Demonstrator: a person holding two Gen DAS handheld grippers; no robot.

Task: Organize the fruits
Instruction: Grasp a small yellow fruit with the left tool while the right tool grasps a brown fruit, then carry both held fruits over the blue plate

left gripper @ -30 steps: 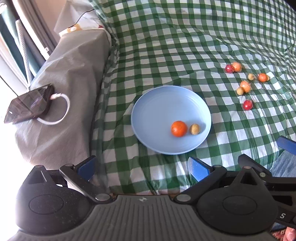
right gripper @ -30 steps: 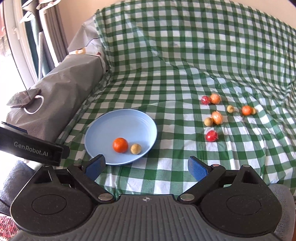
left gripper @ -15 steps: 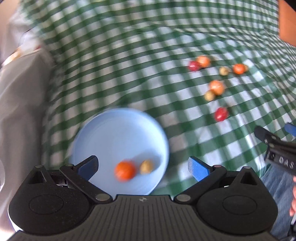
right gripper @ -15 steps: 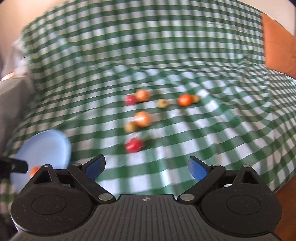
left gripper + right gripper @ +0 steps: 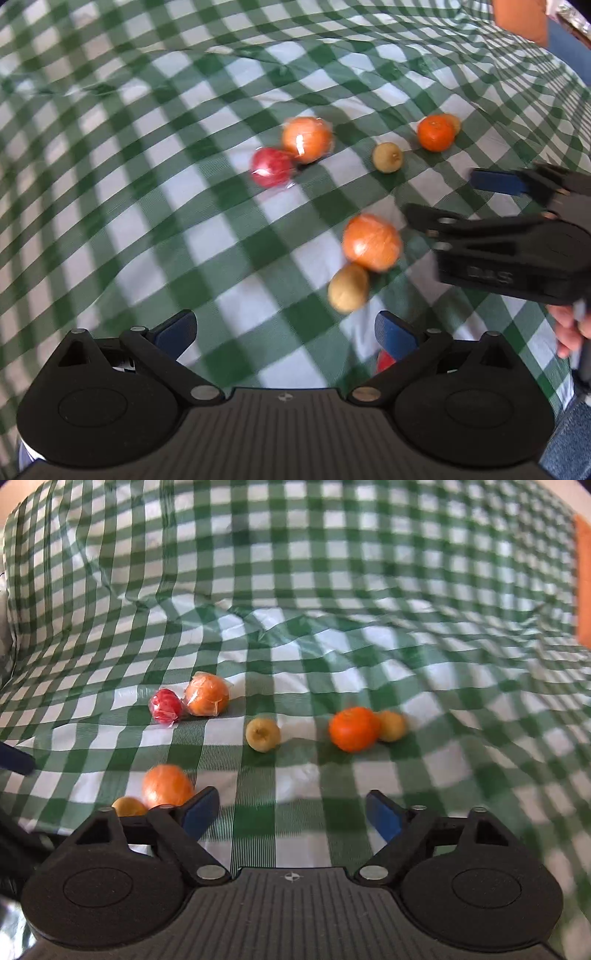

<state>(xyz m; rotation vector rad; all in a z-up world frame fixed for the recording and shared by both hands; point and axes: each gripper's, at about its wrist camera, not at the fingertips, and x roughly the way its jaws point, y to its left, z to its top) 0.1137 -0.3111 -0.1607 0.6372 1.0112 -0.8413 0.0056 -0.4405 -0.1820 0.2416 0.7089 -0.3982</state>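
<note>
Fruit lies loose on the checked cloth. Both grippers, left and right, hang spread and empty. Straddle the wrapped orange squarely and clamp softly, minding the yellow fruit touching it.

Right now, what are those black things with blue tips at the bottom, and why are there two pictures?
Those are two grabbing tools that a person holds, one in each hand. Each carries its own camera, so you get one picture per tool. The left gripper and the right gripper are both open and hold nothing. Fruit lies on a green checked cloth: a wrapped red fruit, wrapped oranges, a bare orange and small yellow fruits. The left picture also shows the other tool from the side.
</note>
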